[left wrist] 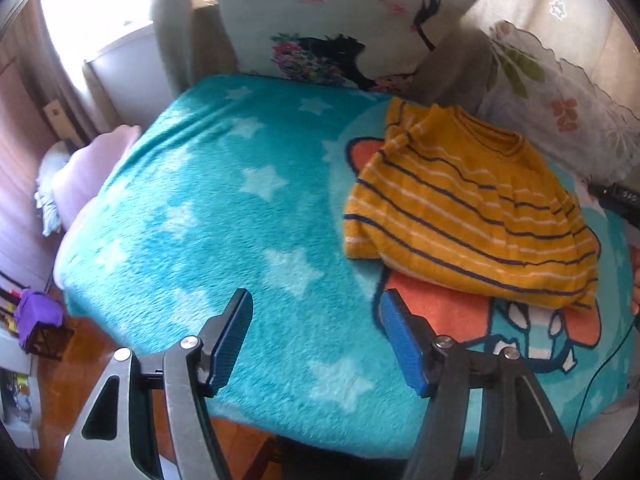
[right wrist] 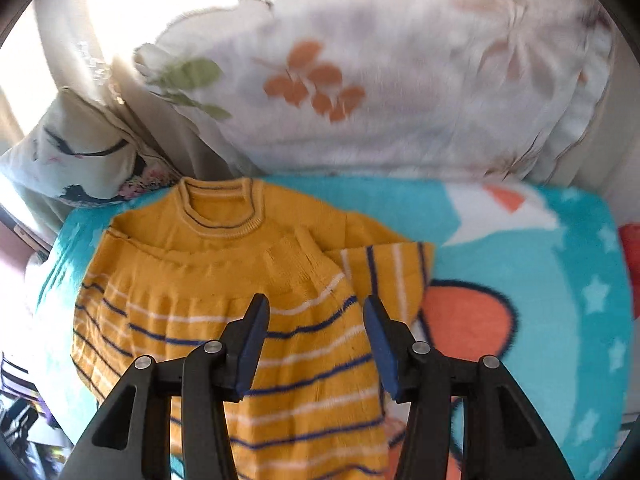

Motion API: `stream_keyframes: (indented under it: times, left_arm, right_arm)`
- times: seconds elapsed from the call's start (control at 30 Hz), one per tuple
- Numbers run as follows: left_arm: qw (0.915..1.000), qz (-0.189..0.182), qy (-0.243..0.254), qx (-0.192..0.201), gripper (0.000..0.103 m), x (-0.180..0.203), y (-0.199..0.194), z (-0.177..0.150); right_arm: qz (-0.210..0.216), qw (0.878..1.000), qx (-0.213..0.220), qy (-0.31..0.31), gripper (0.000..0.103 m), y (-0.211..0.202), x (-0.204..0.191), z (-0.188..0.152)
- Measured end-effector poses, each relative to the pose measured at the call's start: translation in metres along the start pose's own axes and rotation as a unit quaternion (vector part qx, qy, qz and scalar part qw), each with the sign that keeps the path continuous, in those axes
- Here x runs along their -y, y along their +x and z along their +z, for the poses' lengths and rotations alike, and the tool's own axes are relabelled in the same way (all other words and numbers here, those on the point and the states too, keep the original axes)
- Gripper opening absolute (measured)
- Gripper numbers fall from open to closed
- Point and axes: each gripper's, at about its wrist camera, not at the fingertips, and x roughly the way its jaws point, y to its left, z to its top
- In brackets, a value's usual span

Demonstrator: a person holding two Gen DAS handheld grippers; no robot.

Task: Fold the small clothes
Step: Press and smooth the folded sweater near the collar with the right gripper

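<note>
**One little knit sweater, two empty claws**

Blue pads first: my left gripper (left wrist: pixel 316 338) hangs spread wide, holding nothing, over the teal star blanket (left wrist: pixel 192 216). Right gripper (right wrist: pixel 316 346) gapes empty above the striped sweater (right wrist: pixel 224 312), which lies on the blanket's right part. Count: one sweater, two pillows behind. Looks soft, light, floppy, so I'd pinch a shoulder seam or hem.

a home, likely a child's bedroom: a fleecy teal star blanket (left wrist: pixel 208 216) covers the bed, printed pillows (left wrist: pixel 328 28) lean at its far edge, sunlit curtains (right wrist: pixel 72 40) hang behind.
</note>
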Motion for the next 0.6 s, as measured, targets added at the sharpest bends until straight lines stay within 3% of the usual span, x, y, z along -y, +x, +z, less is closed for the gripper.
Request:
stream_keyframes:
  times: [0.23,0.6]
  left_arm:
    - [0.9988,-0.023,0.042,-0.008,0.066,-0.002,0.022,0.023]
    - [0.9956,-0.047,0.071,-0.039,0.067,-0.042,0.066,0.058]
  right_arm:
    - [0.008,1.000,0.001,-0.020,0.056,-0.013,-0.054,0.002]
    - [0.042,0.995,-0.064,-0.060,0.056,0.069,-0.197,0.012]
